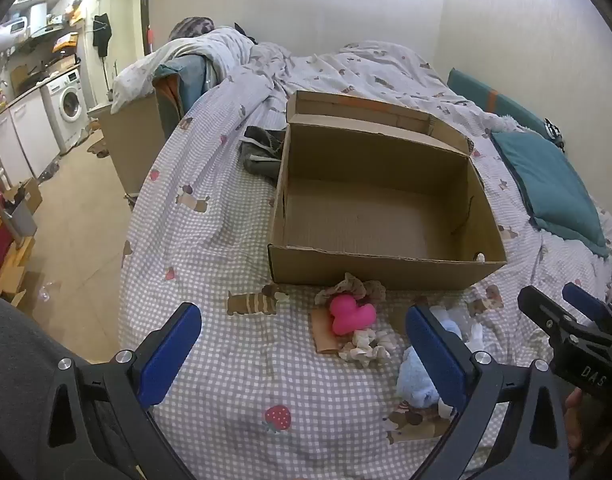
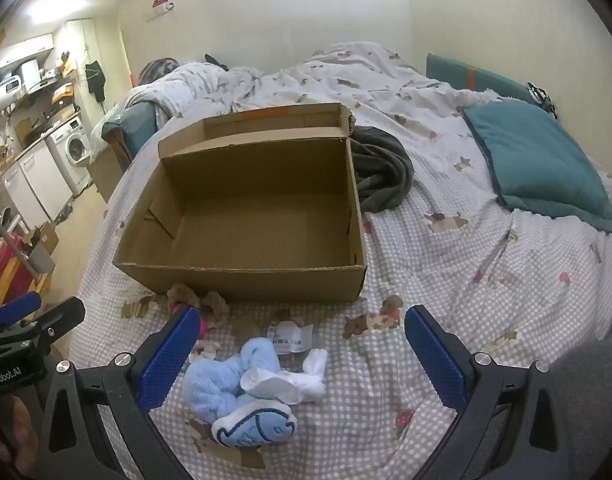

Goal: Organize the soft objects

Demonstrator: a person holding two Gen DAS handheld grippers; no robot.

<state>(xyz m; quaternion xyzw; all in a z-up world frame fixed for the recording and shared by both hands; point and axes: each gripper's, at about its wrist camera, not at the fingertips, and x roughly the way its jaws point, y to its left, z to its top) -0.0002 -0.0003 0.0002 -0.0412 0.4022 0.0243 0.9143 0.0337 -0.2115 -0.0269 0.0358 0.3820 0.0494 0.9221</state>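
An open, empty cardboard box (image 1: 385,272) stands on the checked bedspread; it also shows in the right wrist view (image 2: 242,280). In front of it lie a pink plush toy (image 1: 350,314), a brown scrunchie (image 1: 355,286), a cream scrunchie (image 1: 365,348) and a light blue plush toy (image 1: 415,380). The right wrist view shows the blue plush (image 2: 234,384) with a white cloth (image 2: 298,380) on it and a blue-and-white fish toy (image 2: 254,426). My left gripper (image 1: 302,354) is open and empty above the bedspread, short of the pink toy. My right gripper (image 2: 302,354) is open and empty over the blue plush.
A dark grey garment (image 2: 381,168) lies beside the box. A teal pillow (image 2: 545,160) sits at the right. A rumpled duvet (image 1: 345,68) covers the far bed. The bed's left edge drops to the floor (image 1: 74,216), with a washing machine (image 1: 70,104) beyond.
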